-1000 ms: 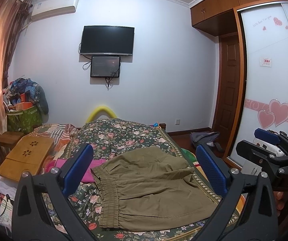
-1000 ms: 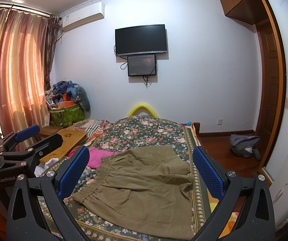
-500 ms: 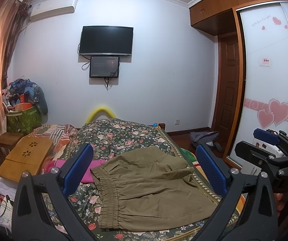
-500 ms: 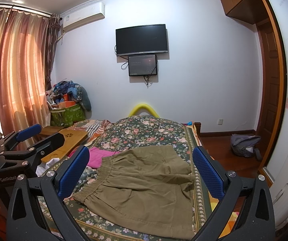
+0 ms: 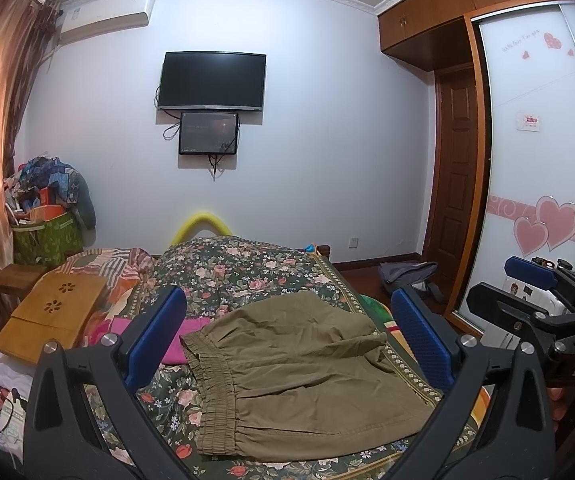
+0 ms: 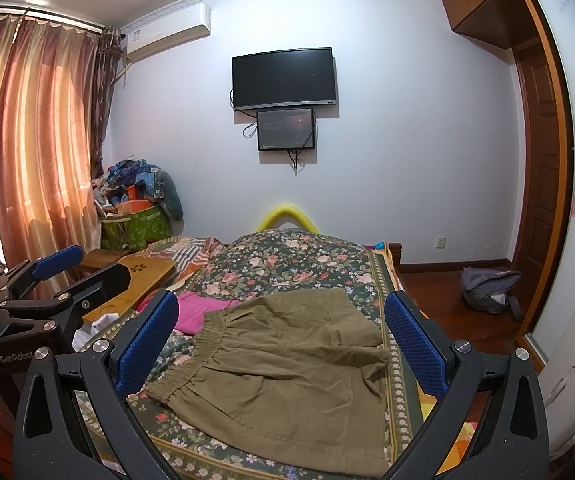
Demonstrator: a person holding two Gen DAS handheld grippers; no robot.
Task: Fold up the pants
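Olive pants [image 5: 299, 376] are lying spread flat on the floral bedspread [image 5: 243, 264], elastic waistband facing the pink garment [image 5: 183, 340] to the left. Left gripper [image 5: 287, 344] is hovering above the near bed edge, fingers wide apart, gripping nothing. Right gripper [image 6: 283, 348] is hovering likewise, fingers spread, empty. Wooden lap desk [image 5: 53, 320] is sitting at far left

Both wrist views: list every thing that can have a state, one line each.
Olive-green elastic-waist pants: spread on the bed, unfolded, not held.
Left gripper: open, above the pants, empty.
Right gripper: open, above the pants, empty.
Black wall television: screen dark.
Small black screen under it: faintly lit.
Brown wooden door: shut.
Pink-orange curtains: drawn.
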